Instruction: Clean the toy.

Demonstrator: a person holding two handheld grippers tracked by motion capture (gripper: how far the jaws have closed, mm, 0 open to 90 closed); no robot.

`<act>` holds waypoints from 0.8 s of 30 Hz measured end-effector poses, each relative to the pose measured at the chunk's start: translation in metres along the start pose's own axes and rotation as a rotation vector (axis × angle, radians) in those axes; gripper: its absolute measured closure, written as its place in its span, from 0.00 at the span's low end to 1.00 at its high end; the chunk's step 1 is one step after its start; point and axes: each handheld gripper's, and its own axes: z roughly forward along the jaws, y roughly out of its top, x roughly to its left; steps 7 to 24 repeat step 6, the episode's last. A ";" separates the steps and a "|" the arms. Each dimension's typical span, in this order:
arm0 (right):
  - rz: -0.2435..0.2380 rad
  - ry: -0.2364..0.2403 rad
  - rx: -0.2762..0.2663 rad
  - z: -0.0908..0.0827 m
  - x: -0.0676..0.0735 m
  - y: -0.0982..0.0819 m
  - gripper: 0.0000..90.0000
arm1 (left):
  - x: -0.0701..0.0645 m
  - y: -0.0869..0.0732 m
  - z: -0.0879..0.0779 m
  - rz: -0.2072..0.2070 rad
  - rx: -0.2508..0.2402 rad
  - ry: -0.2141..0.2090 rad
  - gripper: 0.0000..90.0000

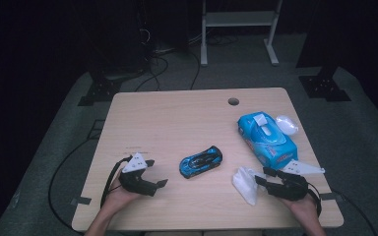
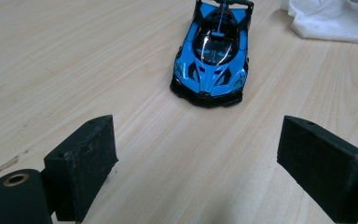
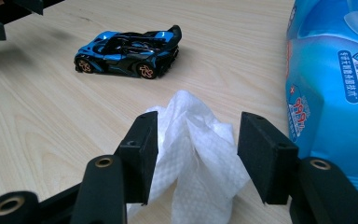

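Left gripper [image 2: 196, 163], jaws wide and empty, lines up on the small blue-and-black toy car [image 2: 212, 56]; next, close in. Right gripper [image 3: 193, 149] jaws, half-open, loosely straddle the crumpled white wipe [image 3: 196, 154].

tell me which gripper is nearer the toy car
Left. The left gripper sits just left of the toy car, jaws open toward it; the right gripper is farther right, around the wipe.
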 end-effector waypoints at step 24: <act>-0.006 -0.003 -0.011 0.000 0.002 -0.003 0.50 | 0.001 -0.002 -0.003 -0.008 -0.028 0.019 0.13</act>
